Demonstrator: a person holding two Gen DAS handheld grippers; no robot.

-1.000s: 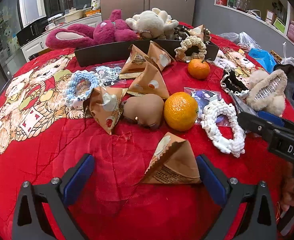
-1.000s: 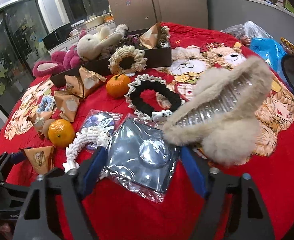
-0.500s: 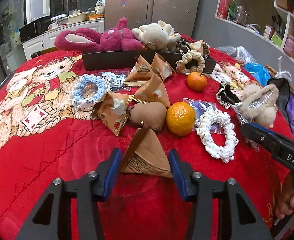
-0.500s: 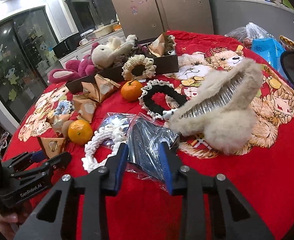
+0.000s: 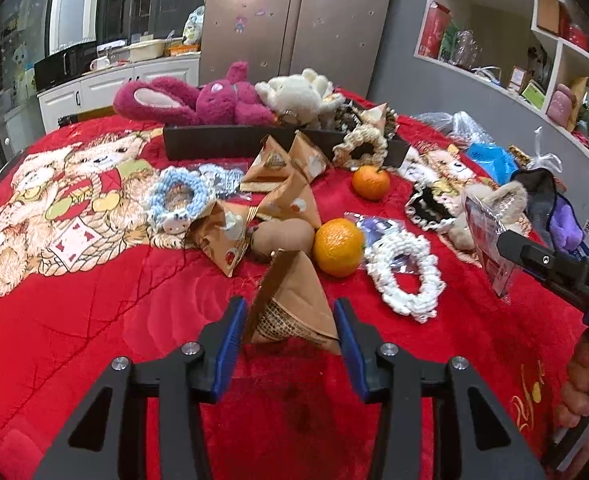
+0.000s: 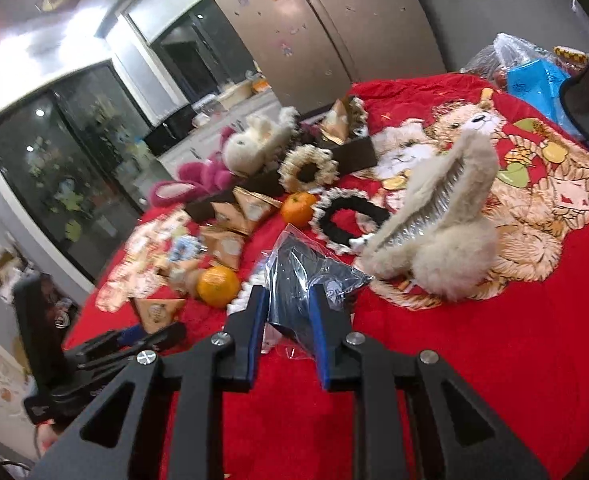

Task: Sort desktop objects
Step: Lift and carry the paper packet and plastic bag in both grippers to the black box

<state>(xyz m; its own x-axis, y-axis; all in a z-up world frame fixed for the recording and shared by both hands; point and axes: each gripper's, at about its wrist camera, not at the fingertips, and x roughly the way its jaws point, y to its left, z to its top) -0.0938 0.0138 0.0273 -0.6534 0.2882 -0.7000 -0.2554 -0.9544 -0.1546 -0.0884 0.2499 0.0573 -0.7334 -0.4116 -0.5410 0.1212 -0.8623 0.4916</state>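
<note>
Toys, a pink bunny [image 5: 198, 100] and a cream one [image 5: 294, 92], lie in the dark tray [image 5: 214, 142]. Nearer than the tray, the left gripper [image 5: 290, 332] is closing its jaws, pinching a brown triangle packet [image 5: 292, 304]. Right of the tray, the right gripper [image 6: 286, 320] is closing too, squeezing a clear plastic bag [image 6: 310, 276].

Snack packet [image 5: 290, 304] sits btwn left gripper [image 5: 290, 330] jaws, w/ orange [image 5: 339, 246] just behind; scrunchie [image 5: 404, 276] right of orange; tray [image 5: 214, 142] w/ plush toys [image 5: 222, 100] at back.
</note>
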